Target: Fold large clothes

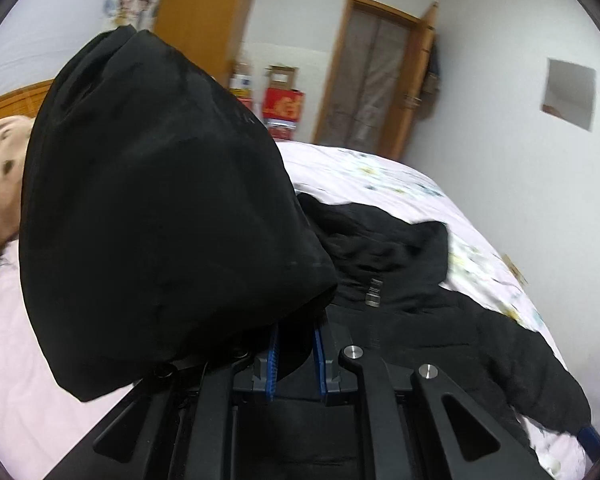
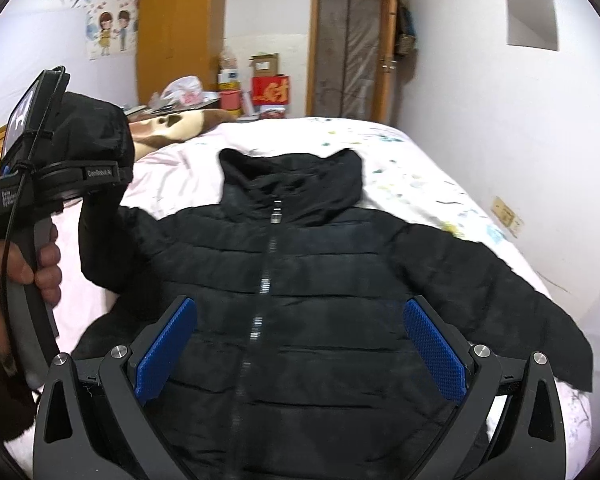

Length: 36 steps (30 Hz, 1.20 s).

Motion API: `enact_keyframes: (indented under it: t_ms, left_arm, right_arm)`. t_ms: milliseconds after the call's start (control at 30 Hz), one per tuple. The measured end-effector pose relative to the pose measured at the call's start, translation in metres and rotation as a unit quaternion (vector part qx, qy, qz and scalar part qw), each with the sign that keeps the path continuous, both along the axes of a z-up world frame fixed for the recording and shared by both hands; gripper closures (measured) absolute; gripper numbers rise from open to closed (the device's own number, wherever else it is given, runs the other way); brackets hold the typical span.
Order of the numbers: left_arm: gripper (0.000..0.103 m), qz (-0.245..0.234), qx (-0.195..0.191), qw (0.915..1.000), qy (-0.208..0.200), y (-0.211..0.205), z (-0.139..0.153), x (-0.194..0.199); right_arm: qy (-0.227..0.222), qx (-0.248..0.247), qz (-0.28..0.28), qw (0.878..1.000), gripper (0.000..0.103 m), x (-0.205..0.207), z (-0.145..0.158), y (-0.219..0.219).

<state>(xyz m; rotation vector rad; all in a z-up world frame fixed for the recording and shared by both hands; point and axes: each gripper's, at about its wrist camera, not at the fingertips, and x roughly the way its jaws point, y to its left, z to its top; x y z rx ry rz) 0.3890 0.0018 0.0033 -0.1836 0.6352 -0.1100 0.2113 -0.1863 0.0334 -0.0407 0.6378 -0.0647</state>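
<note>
A black puffer jacket lies zipped and face up on the bed, collar toward the far end. My left gripper is shut on the jacket's left sleeve, which is lifted off the bed and drapes over the blue pads, hiding the fingertips. In the right wrist view that sleeve hangs over the left tool, held up by a hand at the left edge. My right gripper hovers open above the jacket's lower front, with nothing between its fingers. The other sleeve lies spread out to the right.
The bed has a pale pink floral sheet. A plush toy lies near the wooden headboard at the left. Beyond the bed stand a wooden wardrobe, stacked boxes and a door. A white wall runs along the right side.
</note>
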Motion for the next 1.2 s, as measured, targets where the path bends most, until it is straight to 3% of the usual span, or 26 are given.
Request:
enact_keyframes:
  t_ms: [133, 333, 467, 500, 600, 833, 933, 1100, 1200]
  left_arm:
    - [0.089, -0.05, -0.021, 0.9983, 0.022, -0.05, -0.014, 0.002]
    - [0.087, -0.081, -0.036, 0.9936, 0.071, -0.09, -0.053, 0.014]
    - [0.072, -0.105, -0.043, 0.9877, 0.107, -0.096, -0.077, 0.025]
    - [0.066, -0.106, -0.043, 0.9871, 0.112, -0.093, -0.08, 0.026]
    - [0.031, -0.119, -0.047, 0.9853, 0.113, -0.079, -0.086, 0.019]
    - [0.018, -0.117, -0.03, 0.9887, 0.089, -0.032, -0.066, 0.007]
    - [0.016, -0.1, 0.01, 0.9916, 0.081, -0.01, -0.062, 0.009]
    - [0.014, -0.137, 0.013, 0.9877, 0.075, 0.009, -0.055, -0.002]
    - [0.009, -0.192, -0.023, 0.9782, 0.075, 0.02, -0.044, -0.015]
  right_arm:
    - [0.003, -0.002, -0.027, 1.0, 0.0, -0.003, -0.002, -0.026]
    - [0.018, -0.006, -0.053, 0.998, 0.0, -0.003, -0.013, -0.052]
    - [0.026, -0.02, -0.053, 0.998, 0.0, 0.002, -0.017, -0.056]
    - [0.026, -0.025, -0.054, 0.998, 0.0, 0.005, -0.017, -0.057]
    - [0.025, -0.04, -0.049, 0.998, 0.0, 0.012, -0.016, -0.053]
    - [0.044, -0.065, -0.022, 0.997, 0.0, 0.056, -0.029, -0.037]
    - [0.062, -0.034, -0.009, 0.997, 0.0, 0.082, -0.032, -0.036]
    - [0.065, -0.032, 0.003, 0.997, 0.0, 0.109, -0.03, -0.025]
    - [0.054, -0.041, 0.019, 0.998, 0.0, 0.113, -0.022, -0.012]
